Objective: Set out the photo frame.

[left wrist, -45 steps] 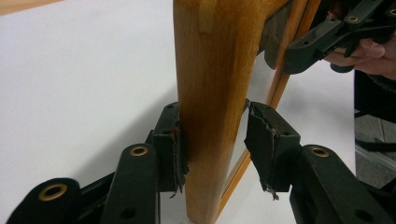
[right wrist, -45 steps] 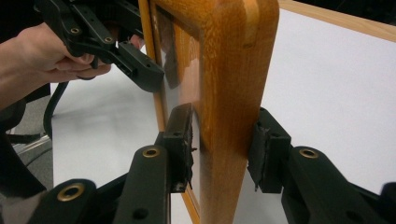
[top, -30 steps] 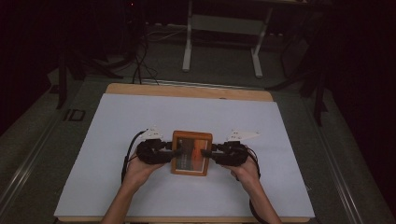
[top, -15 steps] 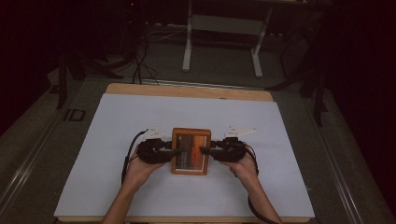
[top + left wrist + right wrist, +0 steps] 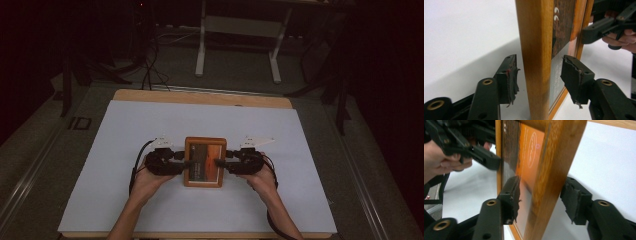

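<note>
Change: since the earlier frame, your tongs and the picture frame (image 5: 204, 161) have shifted slightly toward the upper part of the high view.
Picture frame: wooden, at lower centre of the high view, on the white desk (image 5: 125, 130).
Left tongs (image 5: 537, 77): your jaws stand wide, straddling the frame's left edge with a gap on each side.
Right tongs (image 5: 541, 197): your jaws stand wide astride the frame's right edge; contact cannot be told.
</note>
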The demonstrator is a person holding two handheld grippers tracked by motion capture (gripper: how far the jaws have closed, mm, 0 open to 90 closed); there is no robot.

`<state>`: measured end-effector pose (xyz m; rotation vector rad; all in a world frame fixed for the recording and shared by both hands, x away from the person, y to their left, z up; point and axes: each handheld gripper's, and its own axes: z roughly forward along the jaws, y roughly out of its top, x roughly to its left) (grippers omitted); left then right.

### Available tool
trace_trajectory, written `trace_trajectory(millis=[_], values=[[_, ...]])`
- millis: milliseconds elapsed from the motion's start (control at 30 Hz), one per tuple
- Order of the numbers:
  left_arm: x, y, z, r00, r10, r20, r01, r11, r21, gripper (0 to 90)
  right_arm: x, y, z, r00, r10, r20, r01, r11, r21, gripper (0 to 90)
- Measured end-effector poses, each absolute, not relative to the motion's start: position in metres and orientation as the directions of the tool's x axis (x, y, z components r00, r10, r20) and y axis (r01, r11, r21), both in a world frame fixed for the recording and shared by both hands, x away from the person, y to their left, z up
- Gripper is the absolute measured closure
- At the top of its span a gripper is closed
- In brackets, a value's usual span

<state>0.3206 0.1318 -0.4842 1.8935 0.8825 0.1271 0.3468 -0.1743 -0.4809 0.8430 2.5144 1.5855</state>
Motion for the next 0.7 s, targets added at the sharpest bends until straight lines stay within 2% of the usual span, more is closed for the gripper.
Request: trace_trajectory(millis=[133, 400, 433, 633, 667, 700], values=[[0.32, 0.139, -0.482, 0.728, 0.622, -0.289, 0.519, -0.223, 0.825, 42.0, 0.336, -0.181, -0.476, -0.851, 0.49, 0.19, 0.396, 0.361, 0.844, 41.0], [0.311, 0.159, -0.473, 0.696, 0.675, -0.244, 0.506, -0.221, 0.834, 42.0, 0.319, -0.208, -0.468, -0.832, 0.54, 0.127, 0.39, 0.406, 0.827, 39.9], [0.309, 0.164, -0.473, 0.679, 0.694, -0.237, 0.507, -0.211, 0.836, 41.7, 0.315, -0.222, -0.469, -0.808, 0.578, 0.119, 0.409, 0.403, 0.819, 39.7], [0.3, 0.181, -0.482, 0.588, 0.786, -0.189, 0.532, -0.201, 0.823, 39.7, 0.314, -0.256, -0.478, -0.744, 0.659, 0.11, 0.465, 0.393, 0.793, 37.6], [0.299, 0.184, -0.486, 0.564, 0.806, -0.178, 0.543, -0.2, 0.816, 38.9, 0.314, -0.274, -0.482, -0.683, 0.725, 0.088, 0.503, 0.379, 0.777, 36.6], [0.298, 0.186, -0.49, 0.548, 0.819, -0.169, 0.553, -0.203, 0.808, 38.2, 0.314, -0.281, -0.484, -0.667, 0.739, 0.093, 0.516, 0.369, 0.773, 34.3]])
